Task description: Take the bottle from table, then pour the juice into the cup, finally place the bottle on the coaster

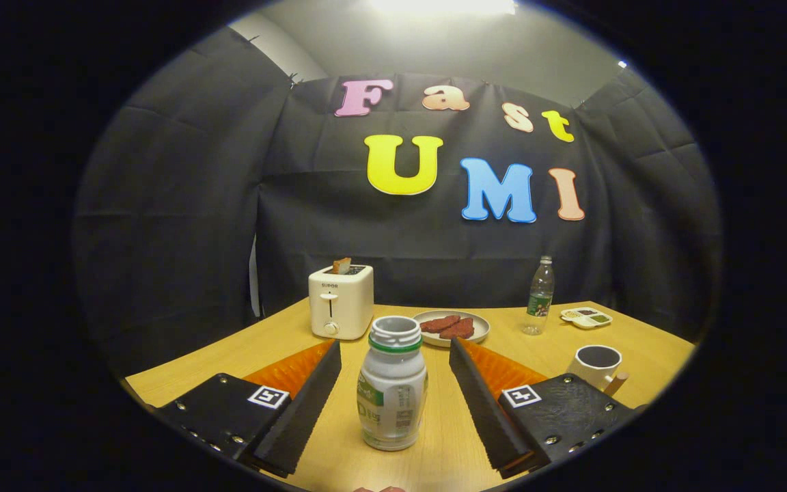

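Bottle (392, 386): uncapped, upright on table (448, 451), centred between gripper (393, 393) fingers. Jaws wide, clear of both sides. Close squarely on body; keep upright against spilling.

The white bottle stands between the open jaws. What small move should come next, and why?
Probably close the gripper on the white bottle. It stands upright on the table between the jaws, with a gap on each side, so neither touches it yet. It has no cap, so it should stay upright until it reaches the cup.
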Action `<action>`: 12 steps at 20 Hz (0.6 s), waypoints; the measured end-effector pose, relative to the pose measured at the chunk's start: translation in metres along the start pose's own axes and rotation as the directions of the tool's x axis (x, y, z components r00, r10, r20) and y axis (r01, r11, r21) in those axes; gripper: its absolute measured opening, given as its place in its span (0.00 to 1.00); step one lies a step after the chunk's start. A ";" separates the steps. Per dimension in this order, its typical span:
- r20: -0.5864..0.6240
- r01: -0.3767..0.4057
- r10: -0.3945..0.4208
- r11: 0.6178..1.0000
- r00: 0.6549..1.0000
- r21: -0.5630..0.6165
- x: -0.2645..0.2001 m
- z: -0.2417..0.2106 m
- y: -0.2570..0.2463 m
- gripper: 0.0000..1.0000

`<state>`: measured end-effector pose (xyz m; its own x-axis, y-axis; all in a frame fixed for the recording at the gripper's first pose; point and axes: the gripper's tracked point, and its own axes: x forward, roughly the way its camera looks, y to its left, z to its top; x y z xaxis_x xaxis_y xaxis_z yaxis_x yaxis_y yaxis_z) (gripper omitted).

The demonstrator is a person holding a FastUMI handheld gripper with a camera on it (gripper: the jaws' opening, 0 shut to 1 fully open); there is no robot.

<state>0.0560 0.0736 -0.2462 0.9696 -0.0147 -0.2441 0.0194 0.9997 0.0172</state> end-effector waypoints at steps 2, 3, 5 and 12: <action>-0.034 -0.002 0.002 1.000 0.999 -0.006 0.006 -0.014 0.003 0.98; -0.043 0.000 0.000 1.000 0.999 -0.009 0.008 -0.018 0.004 0.98; -0.064 0.006 -0.006 1.000 0.998 -0.006 0.014 -0.028 0.003 0.98; -0.166 0.019 -0.028 0.998 0.986 -0.056 0.023 -0.067 0.001 0.98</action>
<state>0.0619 0.0759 -0.3169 0.9148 -0.0385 -0.4022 0.0238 0.9989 -0.0416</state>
